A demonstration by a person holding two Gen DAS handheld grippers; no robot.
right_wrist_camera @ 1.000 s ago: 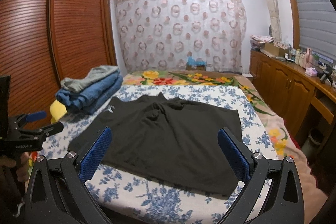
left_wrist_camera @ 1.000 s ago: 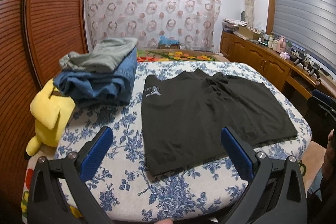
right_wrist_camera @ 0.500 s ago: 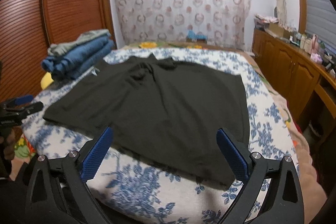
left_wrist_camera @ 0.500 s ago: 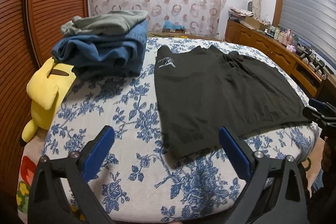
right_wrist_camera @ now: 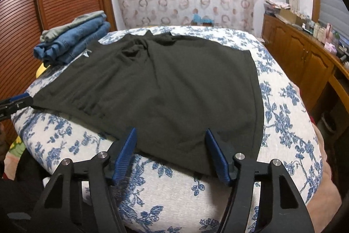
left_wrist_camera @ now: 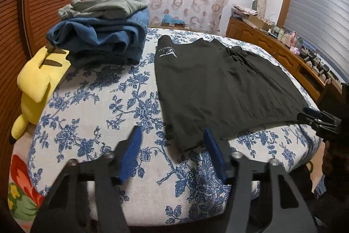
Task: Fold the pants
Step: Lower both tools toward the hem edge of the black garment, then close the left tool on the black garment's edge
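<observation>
both sets of jaws, wide a second ago, were closing: left gripper (left_wrist_camera: 172,141) on the near-left corner of the black pants (left_wrist_camera: 220,84), right gripper (right_wrist_camera: 171,141) over the near-right hem, neither yet pinching. the pants lay flat on the floral bed (left_wrist_camera: 91,123). grabbing the hem likely starts the first fold.
</observation>
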